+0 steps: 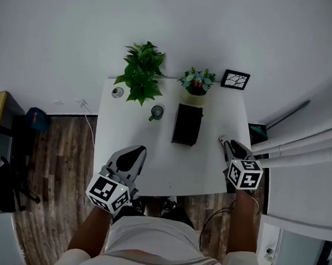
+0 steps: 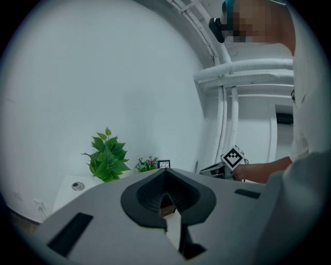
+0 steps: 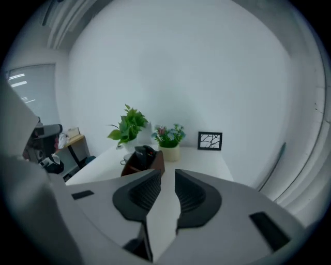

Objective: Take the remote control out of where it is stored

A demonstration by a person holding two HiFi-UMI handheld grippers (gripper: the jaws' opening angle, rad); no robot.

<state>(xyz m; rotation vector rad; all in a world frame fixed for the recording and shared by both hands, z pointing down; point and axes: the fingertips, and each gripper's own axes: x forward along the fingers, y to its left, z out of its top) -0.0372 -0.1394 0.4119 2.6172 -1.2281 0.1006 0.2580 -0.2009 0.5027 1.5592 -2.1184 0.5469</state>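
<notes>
A dark brown holder box (image 1: 187,124) stands upright in the middle of the white table (image 1: 208,173). In the right gripper view, the black remote control (image 3: 145,152) sticks up out of the holder box (image 3: 155,164). My right gripper (image 1: 224,141) hovers over the table's right side, right of the box; its jaws (image 3: 167,174) stand a narrow gap apart with nothing between them. My left gripper (image 1: 138,151) is over the table's front left, pointing towards the box, with its pads meeting at the tips (image 2: 165,172) and holding nothing.
At the back of the table are a leafy green plant (image 1: 141,72), a small flower pot (image 1: 197,83) and a black picture frame (image 1: 235,80). A mug (image 1: 156,112) stands left of the box, with a small round object (image 1: 117,92) beyond. White pipes (image 1: 303,148) run at right.
</notes>
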